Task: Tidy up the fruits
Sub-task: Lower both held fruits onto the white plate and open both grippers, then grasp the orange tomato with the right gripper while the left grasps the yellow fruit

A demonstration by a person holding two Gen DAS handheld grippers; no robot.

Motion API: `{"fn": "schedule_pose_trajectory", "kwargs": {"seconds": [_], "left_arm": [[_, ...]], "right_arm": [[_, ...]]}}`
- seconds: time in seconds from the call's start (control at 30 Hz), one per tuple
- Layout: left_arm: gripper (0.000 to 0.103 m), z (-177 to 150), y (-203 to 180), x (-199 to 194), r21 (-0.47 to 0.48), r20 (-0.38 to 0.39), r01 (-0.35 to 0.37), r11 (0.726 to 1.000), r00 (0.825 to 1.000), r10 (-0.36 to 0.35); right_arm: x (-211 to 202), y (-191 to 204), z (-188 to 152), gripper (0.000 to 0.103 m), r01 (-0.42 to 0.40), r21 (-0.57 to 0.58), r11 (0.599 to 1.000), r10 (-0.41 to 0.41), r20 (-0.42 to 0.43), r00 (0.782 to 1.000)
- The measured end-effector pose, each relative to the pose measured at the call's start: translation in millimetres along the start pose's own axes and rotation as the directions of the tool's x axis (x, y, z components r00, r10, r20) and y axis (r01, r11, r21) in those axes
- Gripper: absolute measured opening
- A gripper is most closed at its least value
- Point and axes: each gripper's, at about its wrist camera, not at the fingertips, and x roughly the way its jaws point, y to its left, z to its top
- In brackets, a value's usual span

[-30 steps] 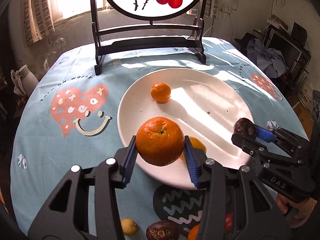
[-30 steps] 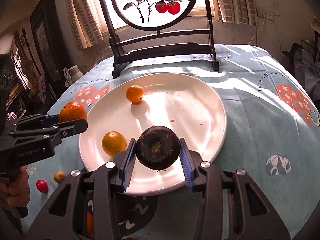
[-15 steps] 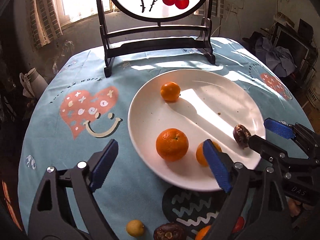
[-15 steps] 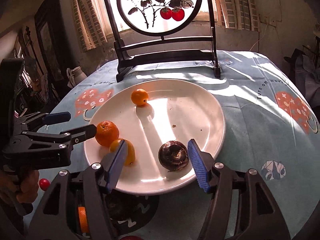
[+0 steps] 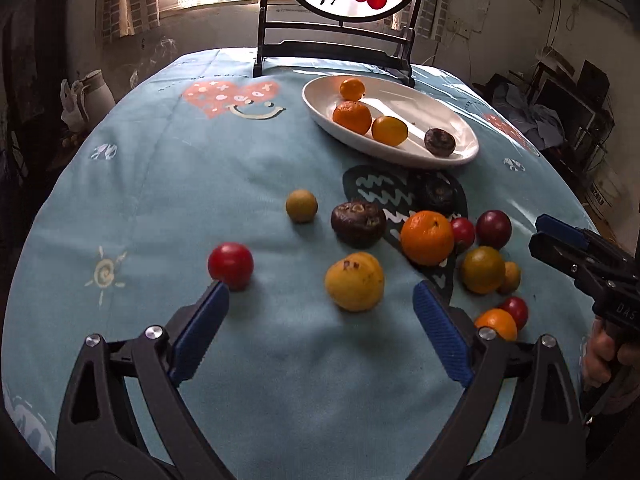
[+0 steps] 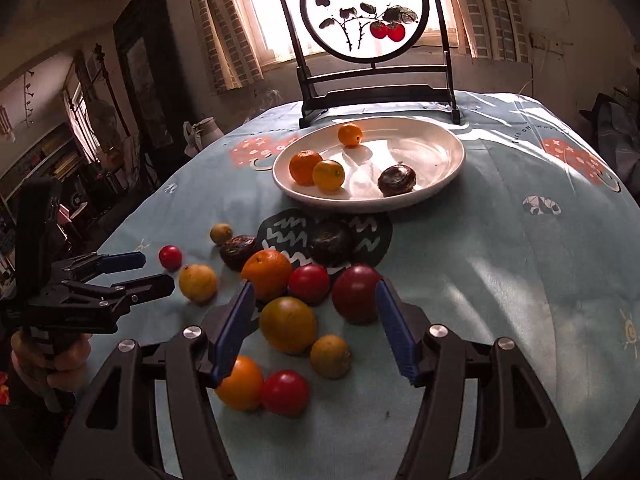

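Both grippers spread, empty: left (image 5: 320, 312) over yellow fruit (image 5: 354, 281), right (image 6: 312, 320) over loose pile. Plate (image 6: 448, 168) holds 4 fruits.

Black left tool (image 5: 321, 307) (blue ribbed pads, silver screws)

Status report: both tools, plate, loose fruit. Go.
Left tool open, empty. Right tool open, empty. Plate holds four fruits. Loose fruit on cloth; yellow fruit ahead of left tool, unobstructed.
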Motion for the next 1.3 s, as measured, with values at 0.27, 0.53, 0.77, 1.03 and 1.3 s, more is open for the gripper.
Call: {"fn": "schedule_pose_trajectory", "kwargs": {"seconds": [0.27, 0.53, 0.77, 1.03, 1.3], "left_arm": [[0.095, -20, -1, -2, 0.022, 0.008, 0.009, 1.000, 1.000, -0.009], [0.095, -19, -3, 2, 0.043, -0.007, 0.017, 0.999, 1.000, -0.017], [0.095, -20, 1, 2, 0.020, -0.001, 0.033, 0.999, 0.999, -0.033], [0.095, -19, 2, 3, 0.011, -0.008, 0.041, 0.999, 0.999, -0.041], [0.095, -19, 2, 5, 0.008, -0.017, 0.038, 0.999, 0.999, -0.038]], "right_arm": [[-7, 58, -25, 0.063, 0.007, -0.234, 0.972, -0.016, -0.039, 0.999], [11, 72, -30, 0.063, -0.024, -0.309, 0.951, -0.017, -0.130, 0.991], [25, 79, -28, 0.056, 0.004, -0.401, 0.916, -0.080, -0.174, 0.982], [40, 83, -34, 0.054, 0.000, -0.473, 0.881, -0.126, -0.235, 0.964], [41, 84, -34, 0.036, 0.003, -0.504, 0.863, -0.144, -0.240, 0.960]]}}
